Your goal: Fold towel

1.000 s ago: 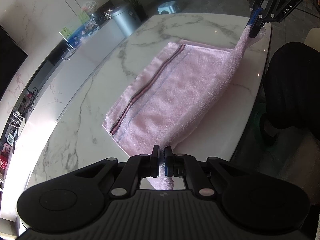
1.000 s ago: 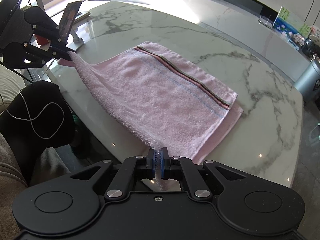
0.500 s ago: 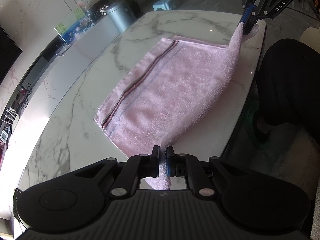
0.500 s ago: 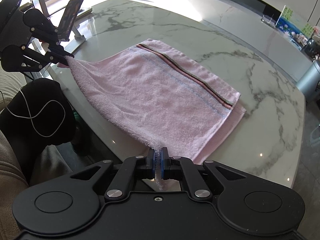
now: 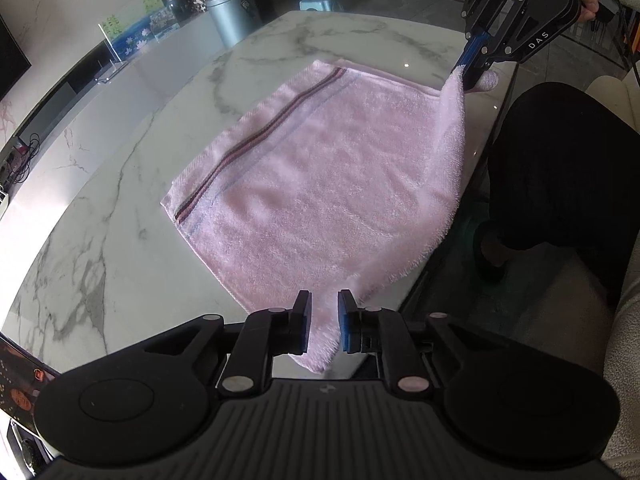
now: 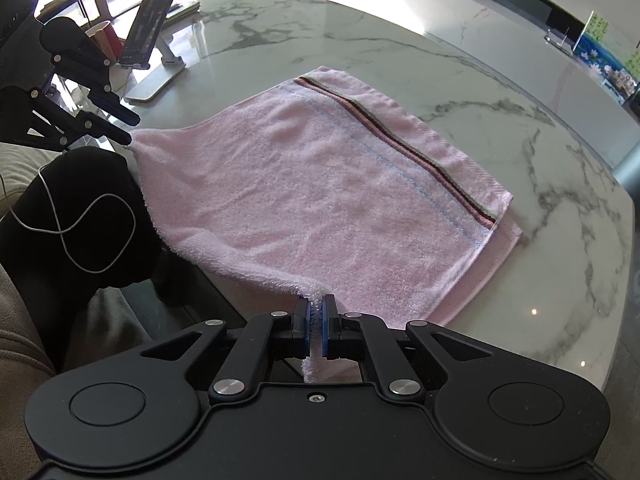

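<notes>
A pink towel [image 5: 328,168] [image 6: 320,200] with a dark stripe lies folded on the marble table [image 5: 120,208] [image 6: 560,240], its near edge hanging over the table's rim. My left gripper [image 5: 324,312] [image 6: 130,128] is opening. The towel's near corner lies loosely between its parted jaws, and the pads no longer pinch it. My right gripper [image 6: 316,316] [image 5: 472,76] is shut on the other near corner, holding it just above the table edge. A short tail of towel pokes out behind its pads.
A phone on a stand [image 6: 150,40] and a red cup [image 6: 106,38] stand at the table's left end. A metal canister [image 5: 232,12] and an acrylic sign holder [image 5: 132,36] sit beyond the far side. A person's dark-clad leg [image 5: 560,168] [image 6: 80,216] is close to the near edge.
My left jaws have parted and released their pinch on the towel corner. Both grippers came down toward the table edge, and the lifted near edge of the towel has slackened.
</notes>
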`<state>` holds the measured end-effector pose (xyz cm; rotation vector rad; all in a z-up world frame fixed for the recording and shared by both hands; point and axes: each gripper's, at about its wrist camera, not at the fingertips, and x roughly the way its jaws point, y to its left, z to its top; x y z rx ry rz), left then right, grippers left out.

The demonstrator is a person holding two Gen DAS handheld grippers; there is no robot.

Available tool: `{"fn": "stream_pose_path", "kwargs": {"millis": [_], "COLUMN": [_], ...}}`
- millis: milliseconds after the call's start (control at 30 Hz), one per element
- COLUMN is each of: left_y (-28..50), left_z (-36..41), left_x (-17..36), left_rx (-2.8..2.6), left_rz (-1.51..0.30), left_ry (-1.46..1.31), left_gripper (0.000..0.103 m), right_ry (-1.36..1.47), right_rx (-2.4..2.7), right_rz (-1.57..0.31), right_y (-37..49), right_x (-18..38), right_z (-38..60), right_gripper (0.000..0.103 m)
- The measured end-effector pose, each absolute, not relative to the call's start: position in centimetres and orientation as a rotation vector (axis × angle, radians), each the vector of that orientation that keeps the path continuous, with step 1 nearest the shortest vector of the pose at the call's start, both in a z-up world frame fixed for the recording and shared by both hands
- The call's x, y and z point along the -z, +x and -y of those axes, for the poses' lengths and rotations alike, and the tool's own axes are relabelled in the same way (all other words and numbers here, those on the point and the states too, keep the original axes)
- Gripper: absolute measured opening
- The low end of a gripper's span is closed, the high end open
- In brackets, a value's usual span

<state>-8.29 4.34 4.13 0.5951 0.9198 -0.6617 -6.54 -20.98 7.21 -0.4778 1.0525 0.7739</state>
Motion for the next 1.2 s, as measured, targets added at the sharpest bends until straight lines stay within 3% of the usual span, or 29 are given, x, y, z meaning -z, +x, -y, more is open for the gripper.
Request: {"fn": "stream_pose_path", "kwargs": {"millis": [133, 667, 1200], "left_y": [-7.0, -6.2, -6.3], "left_z": [-5.2, -4.8, -5.5], "left_x": [-3.8, 2.0, 2.1], "left_rx": [0.632, 0.686, 0.708], "left_rz": [-0.949, -1.094, -1.125], "left_ry": [0.508, 0.612, 0.626], "left_gripper": [0.014, 0.014, 0.013], "right_ry": [-0.486, -0.567, -0.729], "right_rx": [-0.780, -0.752, -0.759], "right_rz": [-1.064, -0.981, -0.823], "right_y": [-6.5, -4.2, 1.0], "right_x": [-6.8, -10.2, -14.0], "right_z": [20.6, 18.4, 10.4], "right_gripper": [0.003, 0.003, 0.003]}}
